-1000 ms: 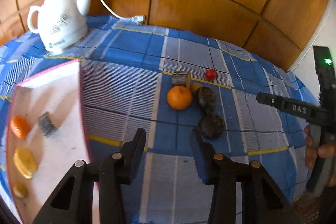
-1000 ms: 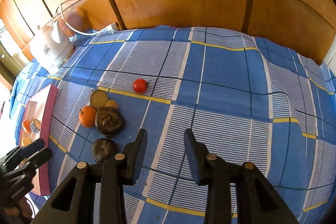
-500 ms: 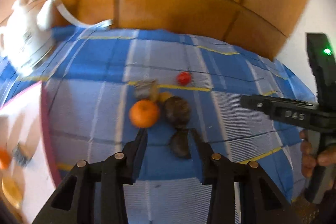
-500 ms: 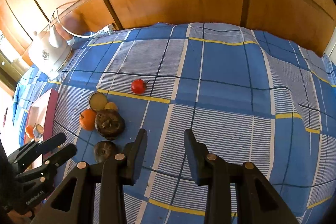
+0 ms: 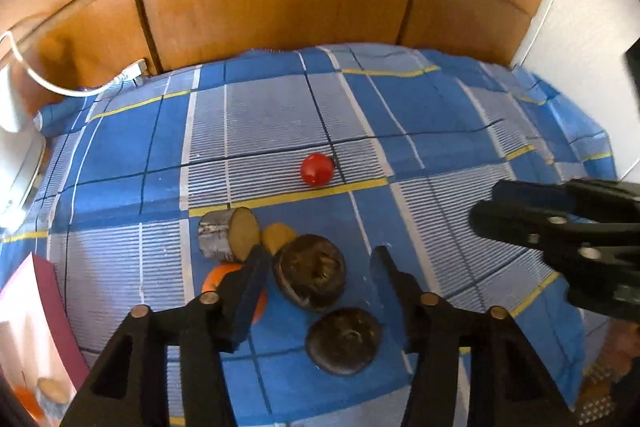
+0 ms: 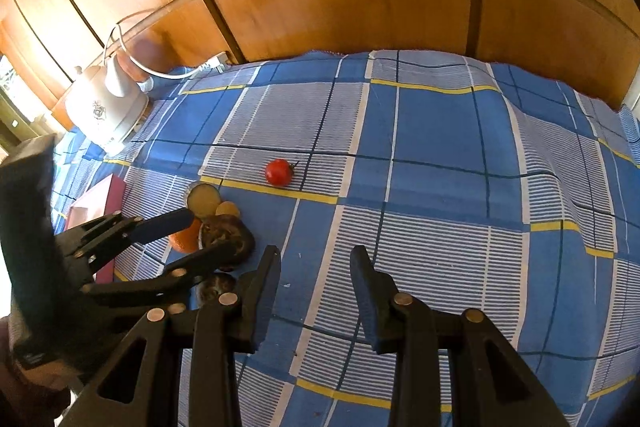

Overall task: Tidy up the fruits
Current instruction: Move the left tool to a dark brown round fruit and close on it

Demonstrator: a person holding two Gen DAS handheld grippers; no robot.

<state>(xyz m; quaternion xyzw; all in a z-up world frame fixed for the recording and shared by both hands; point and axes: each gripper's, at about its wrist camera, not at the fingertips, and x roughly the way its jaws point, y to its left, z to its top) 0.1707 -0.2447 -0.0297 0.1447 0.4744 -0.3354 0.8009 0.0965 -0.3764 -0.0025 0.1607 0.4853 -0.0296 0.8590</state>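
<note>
Near the left edge of the blue checked cloth (image 5: 280,115), the left gripper (image 5: 316,267) hovers over a dark round wrinkled fruit (image 5: 310,275), jaws opening, nothing pinched, apparently to straddle it. Beside it, the right gripper (image 6: 316,267) waits, slightly parted and empty.

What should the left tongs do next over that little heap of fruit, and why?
Probably ease down over the larger dark fruit. The left tongs hover above it with the jaws opening and nothing gripped, and the fruit sits between the fingers.
</note>
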